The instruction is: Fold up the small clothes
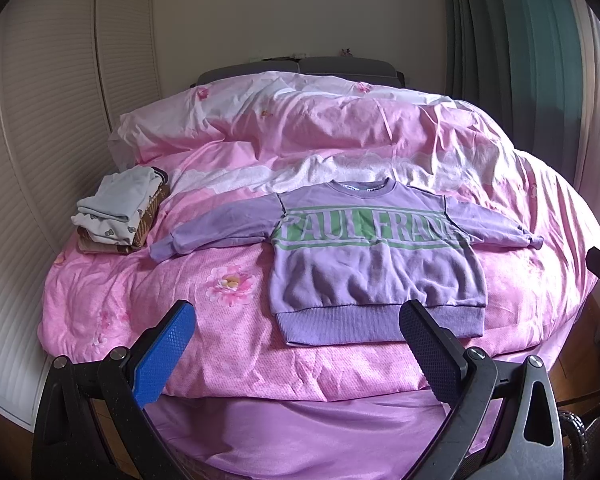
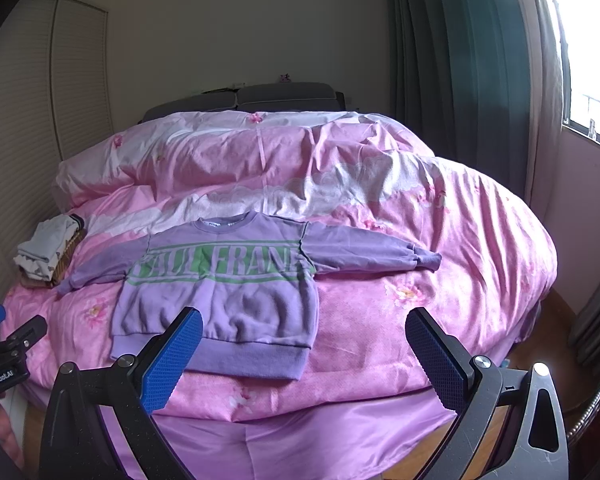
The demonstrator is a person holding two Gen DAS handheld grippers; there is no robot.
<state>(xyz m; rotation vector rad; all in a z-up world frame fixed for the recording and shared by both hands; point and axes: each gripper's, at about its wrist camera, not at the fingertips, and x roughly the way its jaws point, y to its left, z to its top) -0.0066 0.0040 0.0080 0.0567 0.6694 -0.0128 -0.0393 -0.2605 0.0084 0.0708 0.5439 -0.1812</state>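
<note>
You get soft daylight from the blown-out window (image 2: 588, 60) at right; fisheye bending and dark vignetting mark the edges.

Pink bed (image 1: 340, 364), purple sweatshirt (image 1: 364, 268), folded pile (image 1: 116, 216)

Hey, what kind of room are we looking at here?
Most likely a home bedroom. A bed with a pink floral duvet fills the view, with a purple sweatshirt spread flat on it and a stack of folded clothes beside it. Louvred closet doors and teal curtains by a window frame it.
</note>
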